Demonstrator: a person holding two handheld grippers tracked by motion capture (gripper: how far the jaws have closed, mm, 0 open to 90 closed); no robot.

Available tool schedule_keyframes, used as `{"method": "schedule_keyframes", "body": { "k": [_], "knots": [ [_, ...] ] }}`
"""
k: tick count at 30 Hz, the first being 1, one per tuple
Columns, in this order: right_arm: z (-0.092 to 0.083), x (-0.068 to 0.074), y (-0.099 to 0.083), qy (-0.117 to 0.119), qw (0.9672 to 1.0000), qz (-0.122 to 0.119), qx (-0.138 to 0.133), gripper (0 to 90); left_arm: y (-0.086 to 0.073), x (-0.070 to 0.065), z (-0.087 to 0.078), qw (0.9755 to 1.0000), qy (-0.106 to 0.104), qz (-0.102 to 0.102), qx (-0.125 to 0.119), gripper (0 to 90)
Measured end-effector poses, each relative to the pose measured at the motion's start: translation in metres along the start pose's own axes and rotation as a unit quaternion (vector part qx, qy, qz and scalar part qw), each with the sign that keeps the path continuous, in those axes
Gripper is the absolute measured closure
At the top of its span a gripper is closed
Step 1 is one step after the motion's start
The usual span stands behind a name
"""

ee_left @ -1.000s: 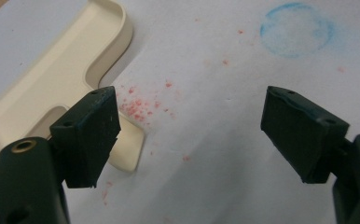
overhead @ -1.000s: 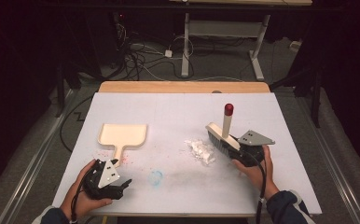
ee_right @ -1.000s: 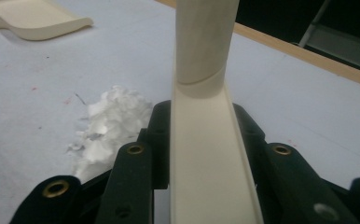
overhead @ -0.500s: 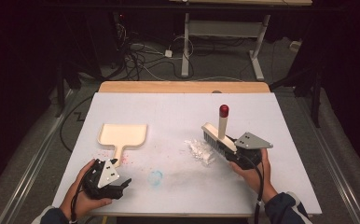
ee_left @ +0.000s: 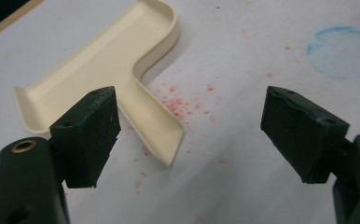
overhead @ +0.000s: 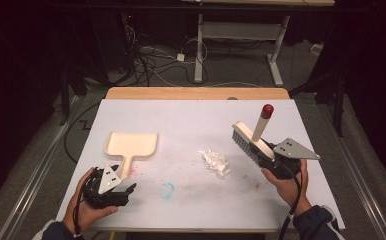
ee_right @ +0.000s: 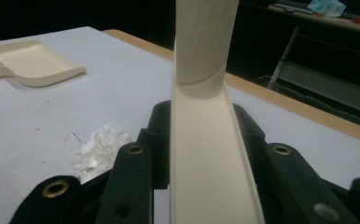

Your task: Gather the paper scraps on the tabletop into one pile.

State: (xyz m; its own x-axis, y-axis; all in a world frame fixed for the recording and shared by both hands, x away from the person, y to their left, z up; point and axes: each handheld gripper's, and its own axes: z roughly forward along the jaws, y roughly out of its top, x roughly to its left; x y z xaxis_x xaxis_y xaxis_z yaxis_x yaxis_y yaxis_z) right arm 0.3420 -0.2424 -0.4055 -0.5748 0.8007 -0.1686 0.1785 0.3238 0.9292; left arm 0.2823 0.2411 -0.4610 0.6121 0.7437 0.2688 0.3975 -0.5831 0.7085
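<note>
Brush lifted in our right gripper, dustpan waiting on the worktop

Nearest us, our left gripper (overhead: 112, 188) rests with jaws wide and empty just short of the dustpan (overhead: 131, 146) handle; our right gripper (overhead: 276, 162) has its jaws clamped on the brush (overhead: 251, 141), held above the worktop (overhead: 181, 120) beside the white crumpled scraps (overhead: 215, 161).

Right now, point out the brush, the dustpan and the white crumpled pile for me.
brush (overhead: 246, 144): high view, on its cream back above the bristles.
dustpan (overhead: 131, 144): high view, on the flat inside of its tray.
white crumpled pile (overhead: 215, 161): high view, on its middle.
</note>
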Motion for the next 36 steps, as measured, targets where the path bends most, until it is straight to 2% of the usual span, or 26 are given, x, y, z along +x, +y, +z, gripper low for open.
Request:
{"method": "schedule_keyframes", "body": {
  "k": [3, 6, 8, 10, 13, 15, 17, 21, 25, 27, 28, 36],
  "knots": [
    [-0.005, -0.001, 0.001, -0.006, 1.0000, -0.003, -0.005, 67.8, -0.001, 0.003, 0.002, 0.9994, 0.013, -0.031, 0.009, 20.1],
    [-0.008, -0.003, -0.001, -0.010, 0.9999, -0.005, -0.004, 67.8, -0.002, 0.007, 0.008, 0.9966, 0.022, -0.072, 0.035, 21.1],
    [-0.009, -0.005, -0.002, -0.010, 0.9999, -0.006, 0.000, 67.8, -0.004, 0.012, 0.013, 0.9928, 0.015, -0.110, 0.044, 21.2],
    [-0.010, -0.006, -0.003, -0.016, 0.9998, -0.008, 0.002, 67.8, -0.005, 0.017, 0.020, 0.9872, 0.012, -0.148, 0.059, 21.3],
    [-0.011, -0.009, -0.005, -0.019, 0.9998, -0.003, 0.004, 67.8, -0.007, 0.024, 0.034, 0.9787, 0.003, -0.186, 0.087, 22.3],
    [-0.011, -0.011, -0.005, -0.021, 0.9998, -0.002, 0.005, 67.8, -0.008, 0.027, 0.041, 0.9750, -0.005, -0.202, 0.092, 23.0],
    [-0.011, -0.011, -0.006, -0.019, 0.9998, 0.000, 0.007, 67.8, -0.008, 0.030, 0.044, 0.9726, -0.012, -0.214, 0.090, 22.5],
    [-0.010, -0.013, -0.006, -0.003, 0.9998, 0.021, 0.004, 67.8, -0.006, 0.032, 0.049, 0.9710, -0.006, -0.223, 0.085, 23.7],
    [-0.007, -0.012, -0.008, -0.002, 0.9997, 0.020, 0.010, 67.8, -0.004, 0.032, 0.052, 0.9682, 0.005, -0.238, 0.077, 25.9],
    [-0.006, -0.011, -0.008, 0.003, 0.9996, 0.025, 0.013, 67.8, -0.003, 0.032, 0.054, 0.9681, 0.008, -0.238, 0.077, 26.4],
    [-0.005, -0.010, -0.008, 0.004, 0.9995, 0.029, 0.014, 67.8, -0.002, 0.032, 0.055, 0.9673, 0.010, -0.242, 0.076, 26.7],
    [-0.003, -0.012, -0.009, 0.006, 0.9995, 0.025, 0.017, 67.8, 0.002, 0.034, 0.059, 0.9666, 0.016, -0.243, 0.078, 31.7]
  ]
}}
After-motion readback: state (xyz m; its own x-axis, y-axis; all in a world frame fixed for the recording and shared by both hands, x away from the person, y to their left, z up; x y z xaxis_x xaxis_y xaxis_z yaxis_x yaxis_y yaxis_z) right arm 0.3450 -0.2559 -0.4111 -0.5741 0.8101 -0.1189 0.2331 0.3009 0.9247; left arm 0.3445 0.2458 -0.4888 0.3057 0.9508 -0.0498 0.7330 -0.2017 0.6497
